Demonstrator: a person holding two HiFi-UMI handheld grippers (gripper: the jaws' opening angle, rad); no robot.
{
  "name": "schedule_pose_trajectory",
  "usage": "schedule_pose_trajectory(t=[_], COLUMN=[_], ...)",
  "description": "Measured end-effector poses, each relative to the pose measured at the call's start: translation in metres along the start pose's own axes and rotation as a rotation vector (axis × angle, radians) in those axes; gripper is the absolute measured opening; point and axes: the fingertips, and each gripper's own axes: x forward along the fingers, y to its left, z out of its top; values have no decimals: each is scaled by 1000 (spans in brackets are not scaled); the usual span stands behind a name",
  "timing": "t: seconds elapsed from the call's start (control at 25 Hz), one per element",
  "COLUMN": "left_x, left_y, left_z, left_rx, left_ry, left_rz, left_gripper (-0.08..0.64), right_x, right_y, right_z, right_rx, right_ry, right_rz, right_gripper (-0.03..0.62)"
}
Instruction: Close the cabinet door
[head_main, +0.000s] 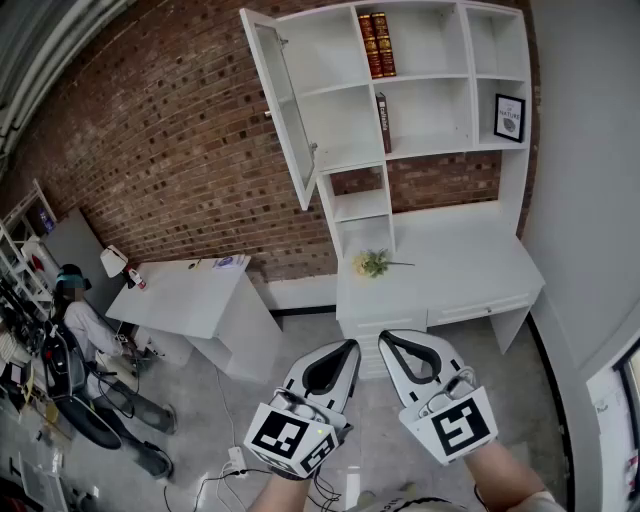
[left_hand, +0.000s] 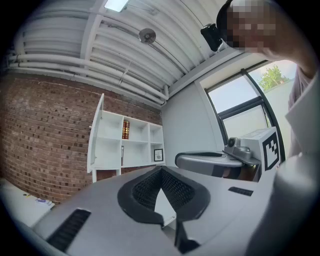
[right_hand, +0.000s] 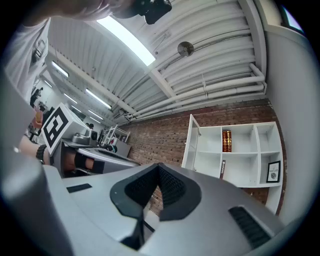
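The cabinet door (head_main: 284, 108) hangs high, far ahead of both tools and slightly to their left. I think a too strong push could slam it against the shelf unit (head_main: 425, 45), and the long reach could make the tool slip off. Its long axis is upright, with the free edge swung out toward the person. The left tool (head_main: 351, 346) and the right tool (head_main: 385, 338) are both closed tight and empty

Left tongs (head_main: 347, 347), right tongs (head_main: 387, 339): white, black-padded (both alike).
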Motion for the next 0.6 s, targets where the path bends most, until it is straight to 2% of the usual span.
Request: schedule_pose_trajectory(t=[0.44,0.6], left_x=[10,17], left_y=[-12,-19], left_z=[-8,-12], left_rx=[-35,-43], left_ry=[8,18], left_rz=[21,31], left_gripper=[11,11], right_x=[-15,-22], right_y=[-14,-21], right_z=[-12,-18], right_rx=[48,97], right_ry=[8,24], right_rz=[9,26], right_gripper=[17,17])
